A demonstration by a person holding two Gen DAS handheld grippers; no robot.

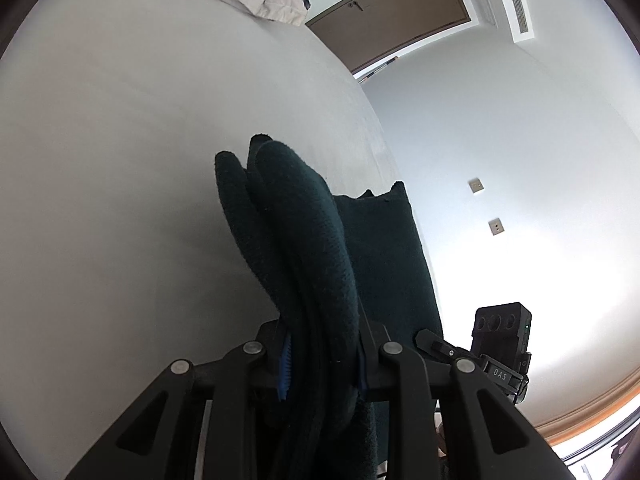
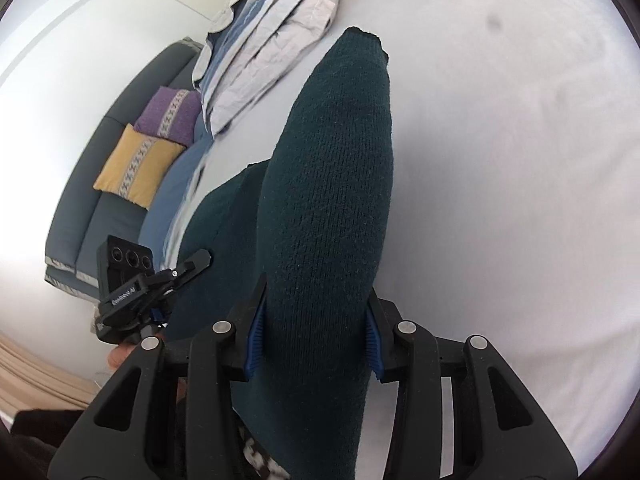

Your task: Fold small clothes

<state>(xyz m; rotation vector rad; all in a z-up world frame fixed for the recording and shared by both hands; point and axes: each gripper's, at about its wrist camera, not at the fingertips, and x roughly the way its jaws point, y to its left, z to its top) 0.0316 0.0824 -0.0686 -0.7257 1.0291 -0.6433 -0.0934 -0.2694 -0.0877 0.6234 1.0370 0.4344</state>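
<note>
A dark green knitted garment [image 1: 304, 240] hangs between both grippers above a white bed sheet [image 1: 120, 160]. My left gripper [image 1: 322, 368] is shut on a bunched edge of it, with several folds sticking out past the blue pads [image 1: 285, 372]. My right gripper [image 2: 316, 340] is shut on another part of the garment [image 2: 332, 184], which drapes over and forward of the pads [image 2: 256, 336]. The right gripper also shows in the left wrist view [image 1: 496, 356], and the left gripper in the right wrist view [image 2: 144, 284], close by.
A folded pale duvet [image 2: 272, 44] lies at the far side of the bed [image 2: 500, 160]. A grey sofa [image 2: 104, 168] with a purple cushion [image 2: 168, 112] and a yellow cushion [image 2: 136, 164] stands beyond it. A brown door [image 1: 392, 16] is across the room.
</note>
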